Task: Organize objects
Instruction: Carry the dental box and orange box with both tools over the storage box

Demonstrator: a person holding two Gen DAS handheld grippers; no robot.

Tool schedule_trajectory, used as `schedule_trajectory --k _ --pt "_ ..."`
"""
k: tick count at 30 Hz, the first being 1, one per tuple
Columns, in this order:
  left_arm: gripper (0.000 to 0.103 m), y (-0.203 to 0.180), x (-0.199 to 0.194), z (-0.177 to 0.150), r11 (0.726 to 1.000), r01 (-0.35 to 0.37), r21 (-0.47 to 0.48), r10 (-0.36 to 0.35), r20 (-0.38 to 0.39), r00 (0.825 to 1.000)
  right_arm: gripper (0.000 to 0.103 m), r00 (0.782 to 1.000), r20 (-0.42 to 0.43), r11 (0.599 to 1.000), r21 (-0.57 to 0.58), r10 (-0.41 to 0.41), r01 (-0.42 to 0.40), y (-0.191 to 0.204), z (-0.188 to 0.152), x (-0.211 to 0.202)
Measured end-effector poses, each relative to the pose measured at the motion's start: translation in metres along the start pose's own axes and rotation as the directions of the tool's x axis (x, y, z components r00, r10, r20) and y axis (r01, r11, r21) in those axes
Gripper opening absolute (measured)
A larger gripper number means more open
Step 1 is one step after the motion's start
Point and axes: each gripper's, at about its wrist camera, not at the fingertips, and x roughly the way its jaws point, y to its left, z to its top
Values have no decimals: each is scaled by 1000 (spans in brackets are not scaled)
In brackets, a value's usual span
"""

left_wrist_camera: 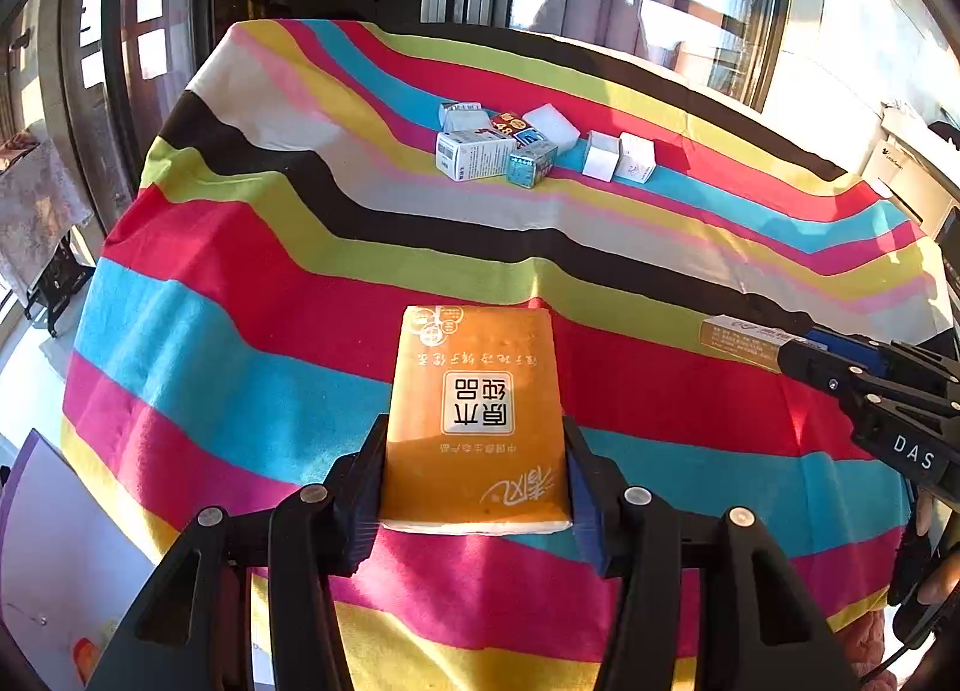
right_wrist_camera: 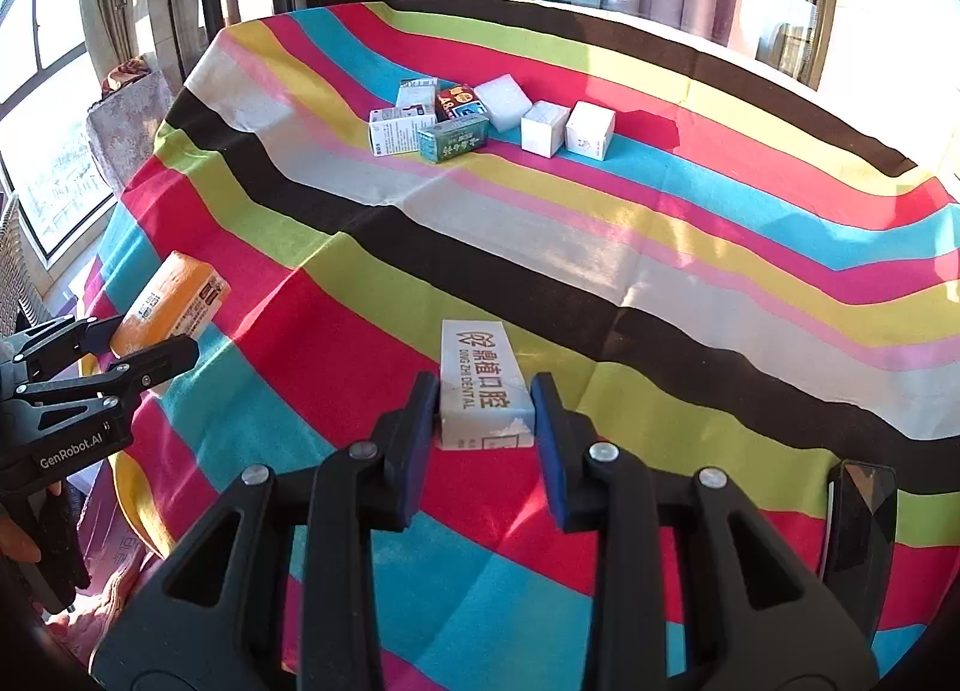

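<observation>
My left gripper (left_wrist_camera: 474,451) is shut on an orange tissue pack (left_wrist_camera: 474,415), held just above the striped tablecloth (left_wrist_camera: 240,283); it also shows at the left of the right wrist view (right_wrist_camera: 171,301). My right gripper (right_wrist_camera: 483,421) is shut on a white dental box (right_wrist_camera: 483,385) with gold print, low over the cloth; the box also shows at the right of the left wrist view (left_wrist_camera: 744,340). A cluster of small boxes (left_wrist_camera: 498,148) lies at the far side of the table (right_wrist_camera: 456,121).
Two white cube boxes (right_wrist_camera: 567,130) sit right of the cluster. A dark shiny object (right_wrist_camera: 861,523) stands at the table's near right. Windows and a person's reflection lie beyond the far edge. A cloth-covered stand (right_wrist_camera: 129,115) is off the table's left.
</observation>
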Motion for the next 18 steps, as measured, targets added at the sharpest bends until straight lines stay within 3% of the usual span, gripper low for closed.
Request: schedule_trajectory --k 10,18 --pt "53 45 -36 -24 997 -37 -64 38 13 999 36 993 23 985 -132 112 -108 62 -1 -24" --pt "53 110 -81 -63 973 -128 -190 131 4 991 36 968 6 917 -324 249 -234 149 -7 -44"
